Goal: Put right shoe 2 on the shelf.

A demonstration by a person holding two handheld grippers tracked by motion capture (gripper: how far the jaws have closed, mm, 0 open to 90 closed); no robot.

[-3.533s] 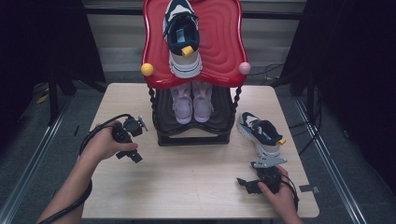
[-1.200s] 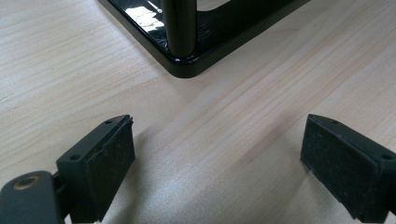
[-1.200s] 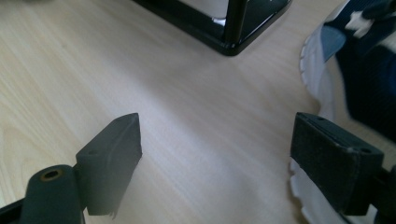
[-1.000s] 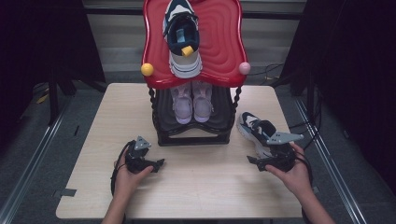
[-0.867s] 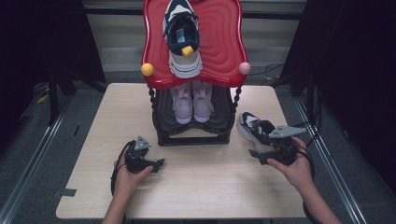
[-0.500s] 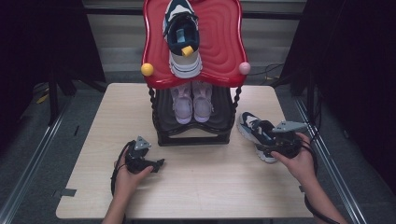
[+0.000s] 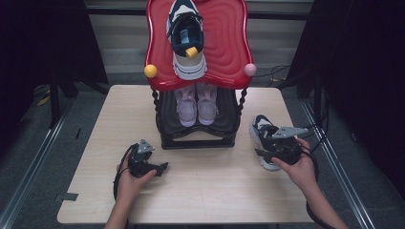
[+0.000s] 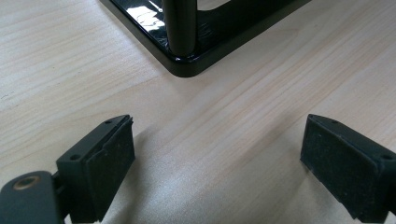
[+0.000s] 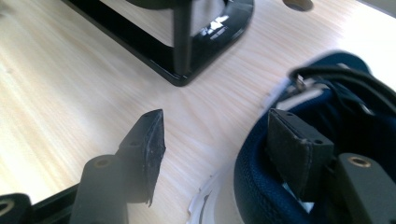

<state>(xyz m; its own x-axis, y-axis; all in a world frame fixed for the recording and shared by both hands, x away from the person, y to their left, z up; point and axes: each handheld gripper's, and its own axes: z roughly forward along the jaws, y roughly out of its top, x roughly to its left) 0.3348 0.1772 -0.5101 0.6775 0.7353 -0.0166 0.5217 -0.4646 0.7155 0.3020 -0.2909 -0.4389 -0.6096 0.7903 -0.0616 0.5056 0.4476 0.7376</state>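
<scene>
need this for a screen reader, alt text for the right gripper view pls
The open right gripper straddles the padded collar of a navy sneaker on a pale wooden table, one jaw inside the shoe and one outside. The black rack base stands behind.

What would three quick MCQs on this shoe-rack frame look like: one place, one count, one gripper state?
1. Where is the navy sneaker that the right gripper reaches for?
A. on the table right of the rack
B. on the red top shelf
C. on the floor

2. How many shoes stand on the rack's lower shelf?
A. none
B. two
C. four

3. How does the left gripper stand?
A. shut on a shoe
B. shut on nothing
C. open over bare table

Answers:
1 A, it lies on the table beside the rack's right post, one jaw inside its collar.
2 B, a pale lilac pair side by side.
3 C, jaws wide apart with only wood between.
</scene>
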